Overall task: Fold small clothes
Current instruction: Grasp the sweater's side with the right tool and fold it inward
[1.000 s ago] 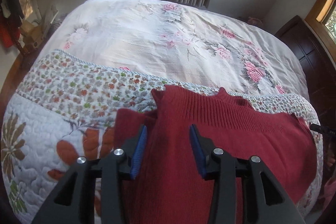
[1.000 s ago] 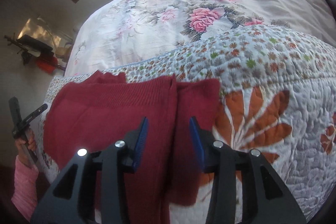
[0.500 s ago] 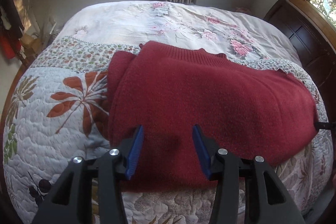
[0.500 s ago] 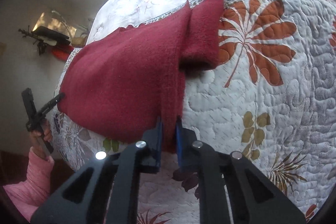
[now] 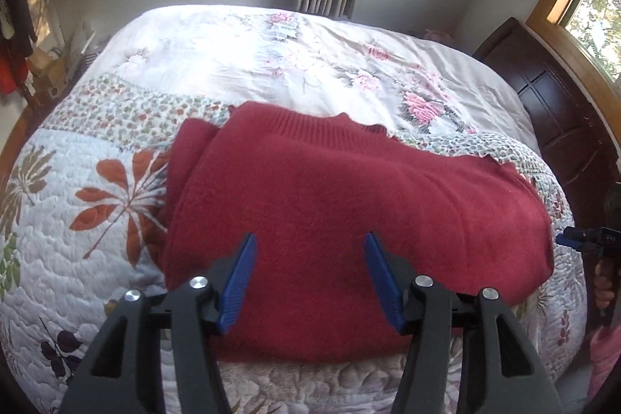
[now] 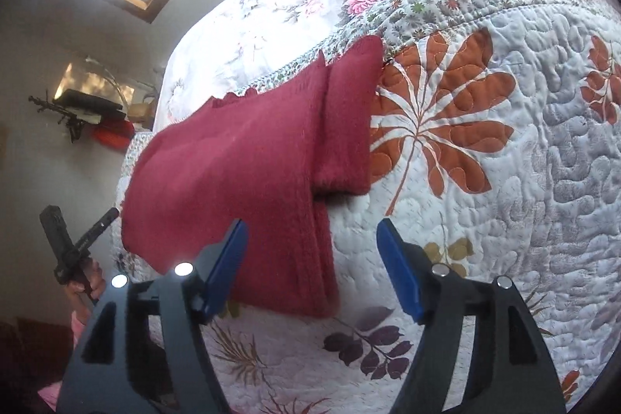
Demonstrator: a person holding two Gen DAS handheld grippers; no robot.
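A dark red knit sweater (image 5: 333, 204) lies folded on the quilted bedspread (image 5: 77, 243), ribbed hem toward the far side, one sleeve tucked along its left edge. My left gripper (image 5: 310, 278) hovers open above the sweater's near edge, nothing between its blue pads. In the right wrist view the same sweater (image 6: 240, 177) lies left of centre, its folded sleeve (image 6: 349, 127) beside it. My right gripper (image 6: 310, 266) stands open over the sweater's near right corner and the quilt, holding nothing.
The bed carries a leaf-patterned quilt (image 6: 504, 181) and a pink floral cover (image 5: 295, 57) farther back. A dark wooden headboard (image 5: 559, 119) stands at the right. The person's hand with the other gripper (image 6: 73, 258) shows at the left edge.
My right gripper was shut on the sweater's near corner half a second ago and has let go and opened. Both grippers have pulled back toward the near edge; the sweater lies flat.
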